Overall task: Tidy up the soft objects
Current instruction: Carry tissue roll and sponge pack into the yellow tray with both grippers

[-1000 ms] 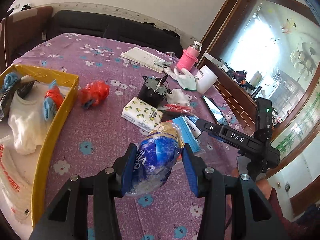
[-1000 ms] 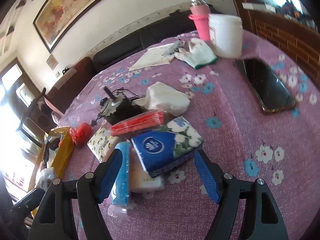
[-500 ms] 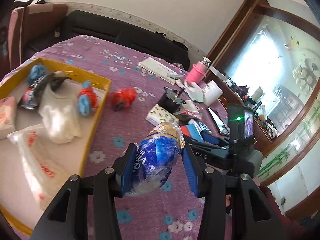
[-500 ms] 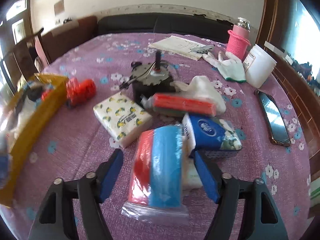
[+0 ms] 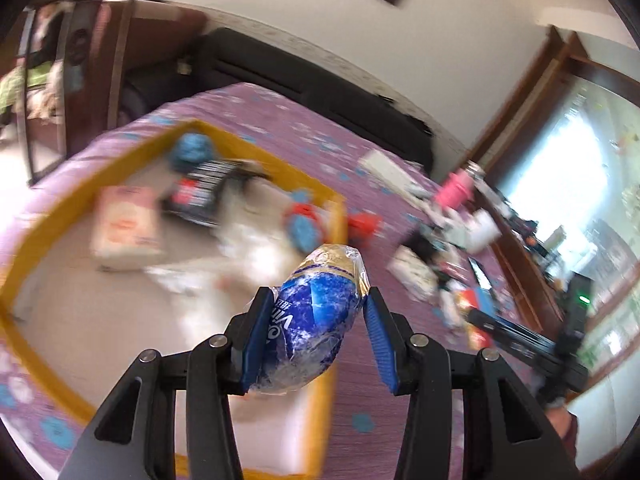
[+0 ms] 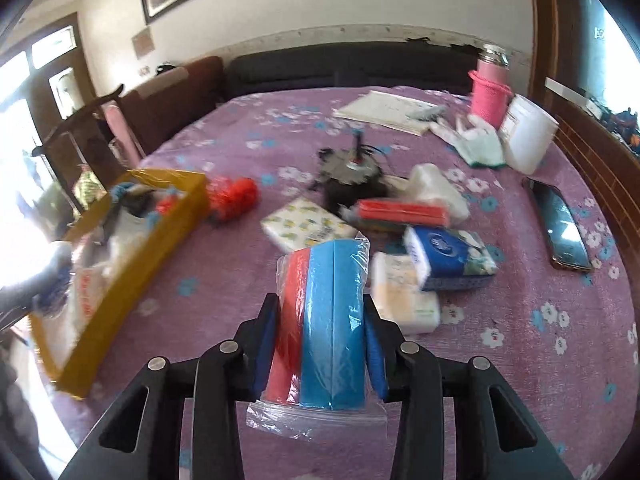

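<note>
Items by count: one yellow tray (image 6: 132,264); three tissue packs on the cloth, lemon-print (image 6: 308,228), blue (image 6: 448,254) and white (image 6: 404,296); one phone (image 6: 560,224); one pink bottle (image 6: 490,88); one white jar (image 6: 528,136); one motor (image 6: 352,176).

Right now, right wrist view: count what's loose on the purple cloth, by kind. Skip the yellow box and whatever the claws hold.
Tissue packs: 3
Plastic bags: 2
Red packet: 1
Glove pile: 1
Motor: 1
Booklet: 1
Bottle: 1
Jar: 1
Phone: 1
Total: 12
Not counted: grey thing on the booklet, too small to tell.
</note>
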### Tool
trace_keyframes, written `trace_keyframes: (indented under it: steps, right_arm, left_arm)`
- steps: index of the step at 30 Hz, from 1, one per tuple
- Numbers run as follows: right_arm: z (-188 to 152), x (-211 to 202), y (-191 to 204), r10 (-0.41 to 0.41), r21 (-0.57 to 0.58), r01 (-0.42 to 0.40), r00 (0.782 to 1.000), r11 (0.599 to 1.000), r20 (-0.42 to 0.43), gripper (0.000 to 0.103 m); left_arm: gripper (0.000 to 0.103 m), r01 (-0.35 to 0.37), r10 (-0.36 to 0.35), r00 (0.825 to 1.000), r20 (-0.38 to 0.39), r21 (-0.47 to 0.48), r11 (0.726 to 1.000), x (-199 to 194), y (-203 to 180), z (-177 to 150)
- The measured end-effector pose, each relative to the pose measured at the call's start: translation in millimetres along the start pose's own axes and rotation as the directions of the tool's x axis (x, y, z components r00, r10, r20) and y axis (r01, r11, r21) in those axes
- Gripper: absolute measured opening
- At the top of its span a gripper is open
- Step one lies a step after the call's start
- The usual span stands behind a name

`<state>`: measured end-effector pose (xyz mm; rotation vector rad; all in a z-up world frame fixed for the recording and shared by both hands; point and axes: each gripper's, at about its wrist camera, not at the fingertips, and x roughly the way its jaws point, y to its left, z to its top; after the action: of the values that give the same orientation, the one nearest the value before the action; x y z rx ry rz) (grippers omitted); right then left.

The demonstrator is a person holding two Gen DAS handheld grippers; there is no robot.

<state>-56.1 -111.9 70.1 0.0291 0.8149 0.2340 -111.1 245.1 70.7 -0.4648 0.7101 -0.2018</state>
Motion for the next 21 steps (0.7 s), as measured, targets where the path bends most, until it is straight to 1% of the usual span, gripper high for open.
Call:
trace_keyframes:
  steps: [1,3,6,7,10,12,14,15,16,17,18,19,21]
  right_arm:
    - [2,-1,6,0.028,-0.005,-0.028,1.000,1.000,-0.001,0.042]
    - [5,-3,19,0.070,-0.017,-0.070,0.998,0.997,0.000,0.042]
    - [7,0,34,0.130,-0.022,-0.130,0.992,0.991,-0.012,0.042]
    - [6,0,39,0.147,-0.025,-0.147,0.989,0.989,-0.017,0.042]
    - [8,5,58,0.176,-0.055,-0.178,0.984,0.983,-0.037,0.042]
    - [12,7,69,0.192,-0.074,-0.195,0.980,0.978,-0.045,0.042]
    - [16,8,79,0.216,-0.082,-0.220,0.975,0.972,-0.052,0.042]
    - [18,9,87,0.232,-0.090,-0.236,0.971,0.968,-0.057,0.042]
    - [20,11,94,0.242,-0.100,-0.247,0.968,0.964,-0.063,0.042]
    - [22,14,101,0.249,-0.109,-0.255,0.966,0.961,-0.070,0.042]
    - [24,17,112,0.260,-0.123,-0.269,0.962,0.955,-0.082,0.042]
    - [25,19,119,0.267,-0.133,-0.278,0.959,0.951,-0.090,0.042]
    - [30,26,139,0.286,-0.161,-0.301,0.952,0.940,-0.111,0.042]
  left_arm:
    - [0.045,-0.027,0.027,1.000,0.005,-0.007,1.000,-2,7,3]
    - [0.045,-0.120,0.120,0.993,0.006,-0.012,0.993,-6,23,8]
    - [0.046,-0.202,0.202,0.979,-0.014,-0.003,0.979,-7,40,12]
    - [0.046,-0.234,0.234,0.972,-0.027,0.008,0.972,-5,46,15]
    - [0.046,-0.293,0.294,0.954,-0.066,0.018,0.956,6,58,23]
    - [0.046,-0.342,0.342,0.935,-0.094,0.019,0.939,12,67,28]
    - [0.049,-0.387,0.387,0.915,-0.113,0.024,0.922,21,73,33]
    - [0.053,-0.411,0.412,0.903,-0.119,0.033,0.911,24,77,34]
    - [0.060,-0.430,0.432,0.893,-0.128,0.041,0.902,28,80,34]
    - [0.060,-0.434,0.435,0.890,-0.135,0.035,0.900,30,84,33]
    - [0.061,-0.421,0.421,0.897,-0.137,0.026,0.907,31,86,32]
    - [0.064,-0.406,0.404,0.905,-0.131,0.018,0.914,29,86,30]
    - [0.069,-0.378,0.377,0.922,-0.092,0.007,0.926,20,83,25]
